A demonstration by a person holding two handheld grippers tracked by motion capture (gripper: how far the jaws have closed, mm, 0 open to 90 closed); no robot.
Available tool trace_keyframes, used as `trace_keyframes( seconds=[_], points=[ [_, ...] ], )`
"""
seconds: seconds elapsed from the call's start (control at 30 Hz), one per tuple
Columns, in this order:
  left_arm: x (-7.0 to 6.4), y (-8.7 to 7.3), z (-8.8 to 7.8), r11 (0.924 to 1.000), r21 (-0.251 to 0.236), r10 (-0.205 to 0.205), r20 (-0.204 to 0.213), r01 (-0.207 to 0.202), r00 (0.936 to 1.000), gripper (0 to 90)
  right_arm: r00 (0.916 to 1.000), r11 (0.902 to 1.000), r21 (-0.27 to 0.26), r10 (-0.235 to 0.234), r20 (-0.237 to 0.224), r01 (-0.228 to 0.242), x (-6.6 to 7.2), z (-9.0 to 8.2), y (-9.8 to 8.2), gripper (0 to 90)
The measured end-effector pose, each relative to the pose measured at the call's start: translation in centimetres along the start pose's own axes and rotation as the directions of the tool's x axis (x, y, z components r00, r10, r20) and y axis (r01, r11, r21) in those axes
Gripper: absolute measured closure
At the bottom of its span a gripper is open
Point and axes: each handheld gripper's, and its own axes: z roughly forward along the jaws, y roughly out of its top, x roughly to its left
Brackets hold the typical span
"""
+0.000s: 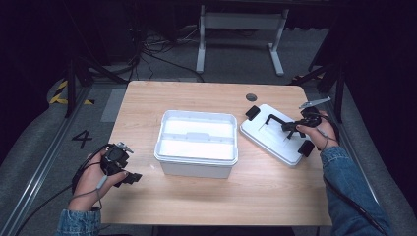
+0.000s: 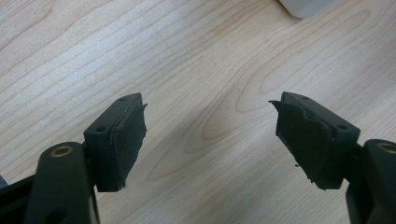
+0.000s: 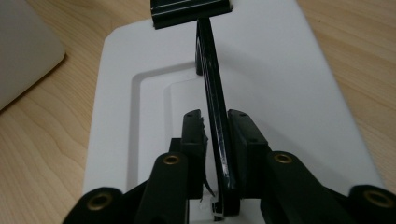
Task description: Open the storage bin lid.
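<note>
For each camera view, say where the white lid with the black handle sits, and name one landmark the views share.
High view: lid lies right of the white bin, under the right gripper.
Left gripper view: not in it.
Right gripper view: lid centre, handle between the jaws.
Shared landmark: wooden table.

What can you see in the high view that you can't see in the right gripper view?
High view alone: the left hand-held gripper, its jaws apart over bare wood, and the open white box's inside. Right gripper view alone: close up, a small gap shows between one pad and the lid's black handle, which stands between the jaws. Both share the white lid lying on the wooden table and the right hand-held gripper at that handle.
</note>
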Motion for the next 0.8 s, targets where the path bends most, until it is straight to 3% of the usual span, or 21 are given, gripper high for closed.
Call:
trace_keyframes(
  seconds=[0.2, 0.4, 0.73, 0.77, 0.8],
  points=[
    [-0.1, 0.1, 0.1, 1.0, 0.002, -0.002, 0.005, 0.002, 1.0, 24.6, 0.9985, 0.999, -0.045, -0.001, 0.055, 0.003, -0.2, -1.0, 0.2, 59.9],
    [-0.1, 0.2, 0.1, 1.0, 0.002, 0.002, 0.006, -0.002, 1.0, 24.4, 0.9933, 0.9938, -0.091, -0.054, 0.102, 0.064, 1.1, -2.7, 0.1, 58.7],
    [-0.3, 0.2, 0.0, 1.0, 0.008, -0.001, 0.005, 0.001, 1.0, 24.4, 0.9946, 0.9887, -0.113, -0.093, 0.045, 0.098, 3.9, -5.5, 0.0, 54.1],
    [-0.3, 0.1, 0.0, 1.0, 0.006, 0.002, 0.005, -0.002, 1.0, 24.4, 0.9943, 0.9881, -0.112, -0.104, 0.021, 0.106, 5.0, -6.1, -0.1, 53.1],
    [-0.3, 0.1, 0.0, 1.0, 0.005, 0.003, 0.004, -0.003, 1.0, 24.4, 0.9943, 0.9881, -0.112, -0.104, 0.021, 0.106, 5.0, -6.1, -0.1, 53.1]
  ],
)
